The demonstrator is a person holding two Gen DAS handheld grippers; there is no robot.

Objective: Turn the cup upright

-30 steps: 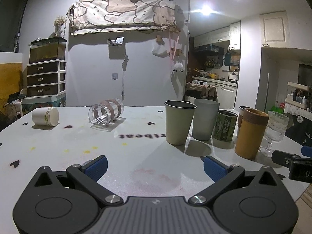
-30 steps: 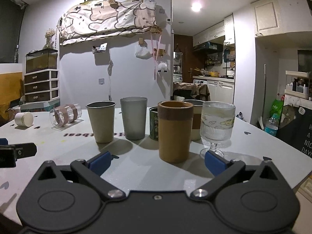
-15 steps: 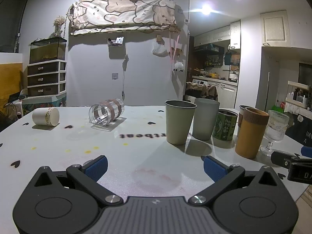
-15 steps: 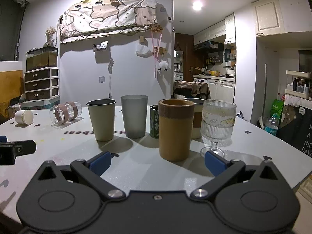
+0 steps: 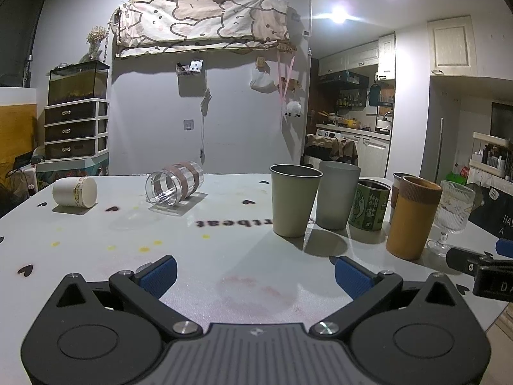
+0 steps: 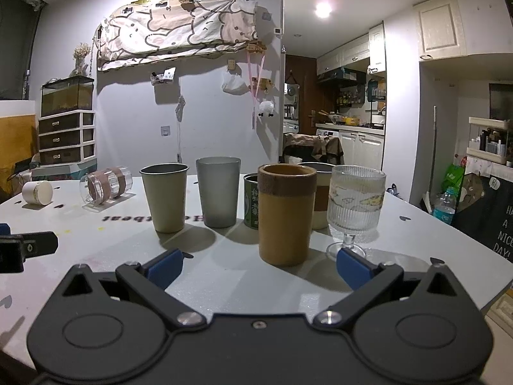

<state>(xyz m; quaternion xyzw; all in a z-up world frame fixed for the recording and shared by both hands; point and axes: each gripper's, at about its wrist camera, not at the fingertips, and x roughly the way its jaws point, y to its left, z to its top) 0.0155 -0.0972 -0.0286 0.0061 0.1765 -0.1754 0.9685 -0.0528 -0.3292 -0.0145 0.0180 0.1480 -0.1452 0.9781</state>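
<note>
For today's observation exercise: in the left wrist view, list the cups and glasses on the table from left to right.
White cup on its side → clear striped glass on its side → beige cup → grey cup → green tin → yellow-brown cup → stemmed glass.

Grey wall w/ hung blanket, drawer unit left, kitchen right, ceiling lights on.

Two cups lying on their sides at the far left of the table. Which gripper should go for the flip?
Left, probably. The left gripper is open with bare table up to the clear cup and white cup. The right gripper faces the upright tan cup.
</note>
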